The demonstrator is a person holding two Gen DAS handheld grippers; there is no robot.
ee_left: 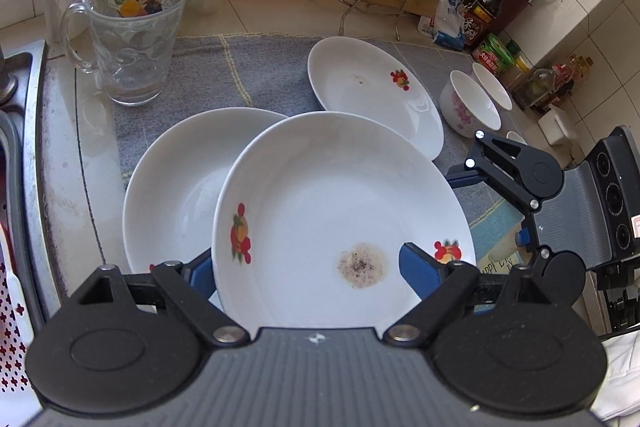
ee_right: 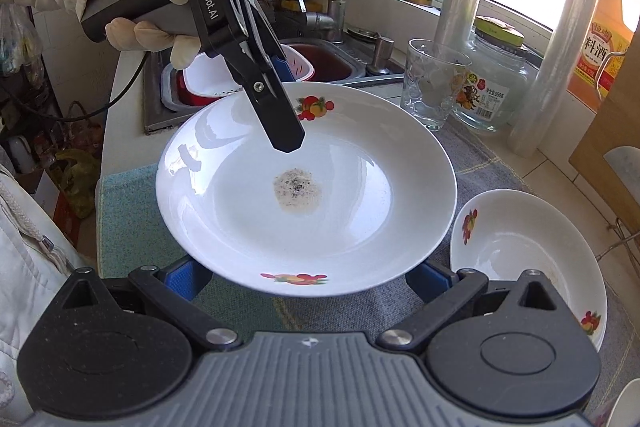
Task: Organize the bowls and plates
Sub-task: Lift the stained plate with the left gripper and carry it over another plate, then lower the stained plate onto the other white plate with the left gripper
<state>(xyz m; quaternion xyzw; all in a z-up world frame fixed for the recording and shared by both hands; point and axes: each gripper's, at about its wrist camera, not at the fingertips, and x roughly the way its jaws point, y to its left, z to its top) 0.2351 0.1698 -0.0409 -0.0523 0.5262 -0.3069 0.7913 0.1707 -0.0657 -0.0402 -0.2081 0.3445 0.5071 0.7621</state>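
Two tongs share this job: my left gripper (ee_left: 308, 263) pinches the stained plate's (ee_left: 340, 211) rim, lifting it tilted over the plain plate (ee_left: 176, 195) at nine o'clock for stacking. My right gripper (ee_right: 308, 281) waits spread wide and empty beneath its near edge, the third plate (ee_left: 372, 87) at one o'clock.

Stained white fruit-print plate (ee_left: 340, 211) tilted above plain plate (ee_left: 176, 187); third plate (ee_left: 372, 95), two bowls (ee_left: 470, 105) beyond.
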